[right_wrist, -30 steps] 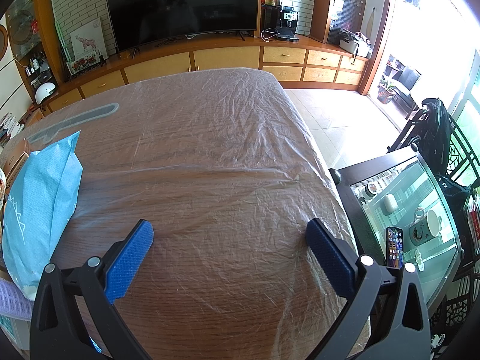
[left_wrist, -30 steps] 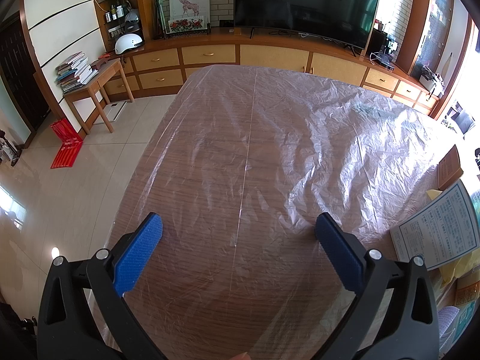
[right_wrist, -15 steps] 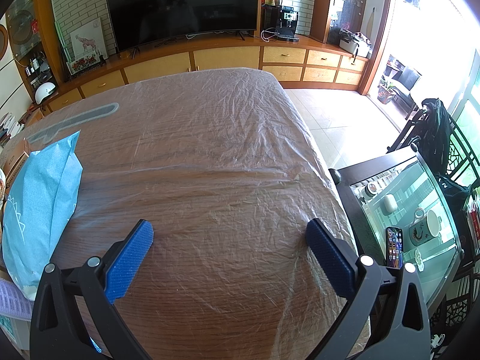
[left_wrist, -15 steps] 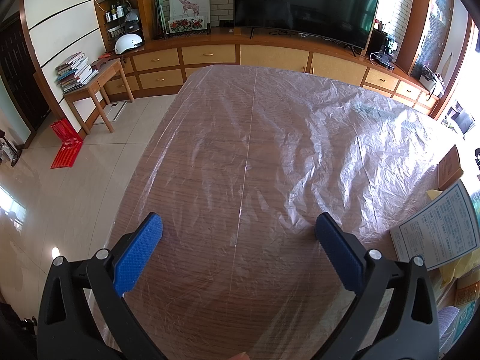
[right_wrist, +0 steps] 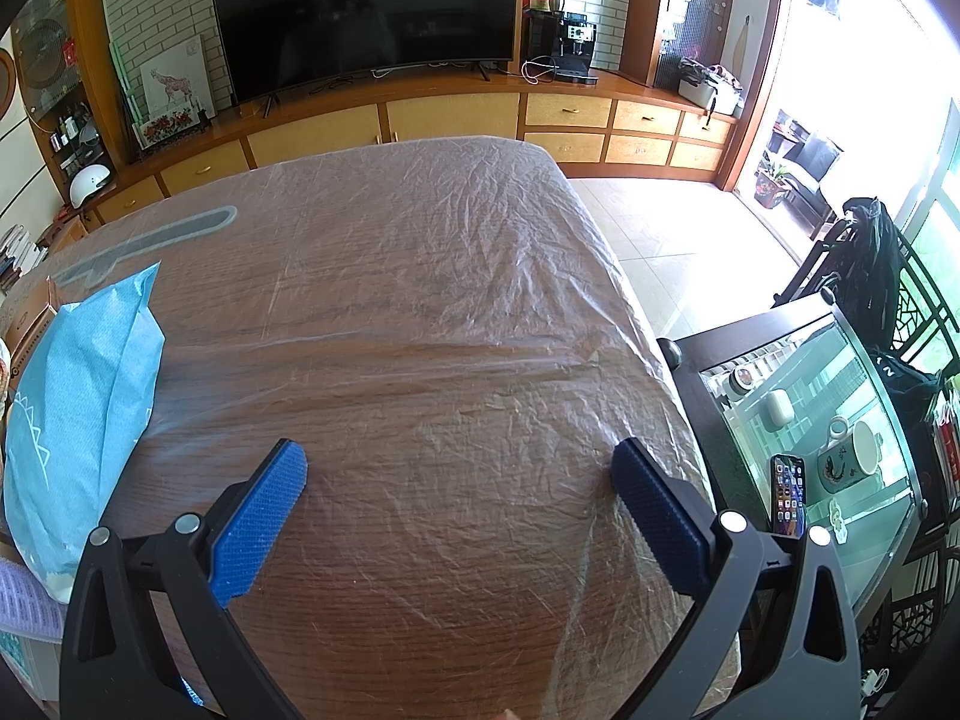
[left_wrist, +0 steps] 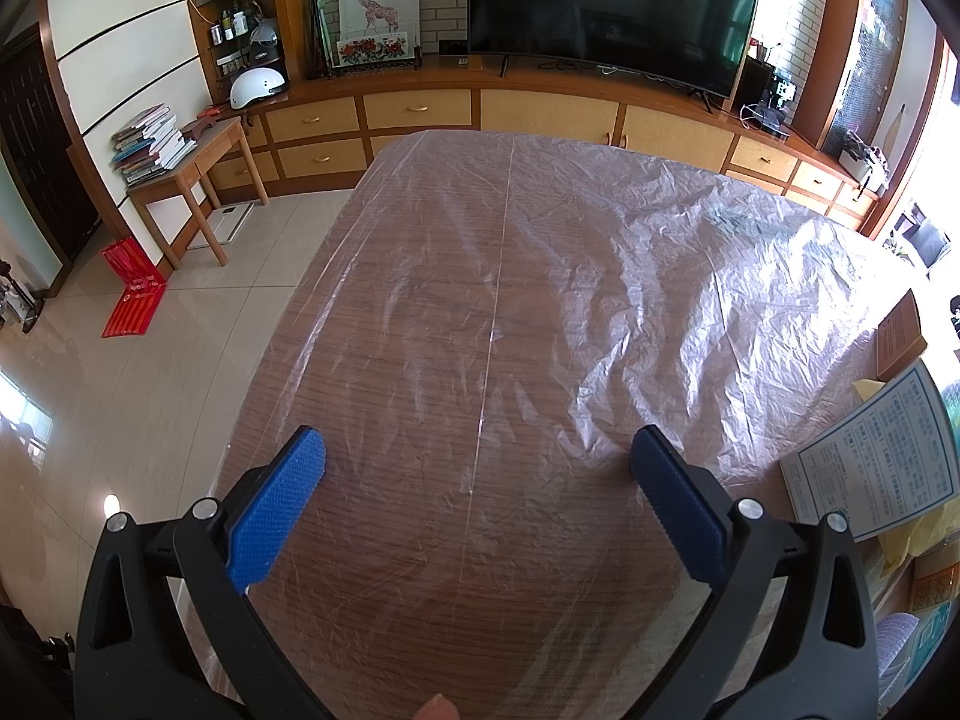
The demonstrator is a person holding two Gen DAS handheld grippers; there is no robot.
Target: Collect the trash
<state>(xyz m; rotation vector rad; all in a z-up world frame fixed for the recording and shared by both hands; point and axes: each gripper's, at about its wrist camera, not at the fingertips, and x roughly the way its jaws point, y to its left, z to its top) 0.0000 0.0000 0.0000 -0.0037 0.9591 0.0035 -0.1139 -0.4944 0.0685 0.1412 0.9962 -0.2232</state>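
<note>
A wooden table [left_wrist: 480,300] under crinkled clear plastic fills both views. My left gripper [left_wrist: 477,450] hovers open over its near left part, nothing between the blue pads. To its right lie a printed paper sheet [left_wrist: 876,456], a yellow wrapper [left_wrist: 924,534] and a brown box [left_wrist: 900,330]. My right gripper [right_wrist: 459,462] is open too, over the table's near right part. A light blue bag [right_wrist: 78,420] lies left of it, with a brown box [right_wrist: 30,318] behind and a printed pack [right_wrist: 24,606] at the lower left edge.
A dark side table [right_wrist: 840,450] with a glass top stands right of the big table, holding a phone [right_wrist: 787,495] and a mug [right_wrist: 852,456]. A TV [right_wrist: 366,12] and a drawer cabinet [left_wrist: 420,114] line the far wall. Tiled floor [left_wrist: 150,372] lies left.
</note>
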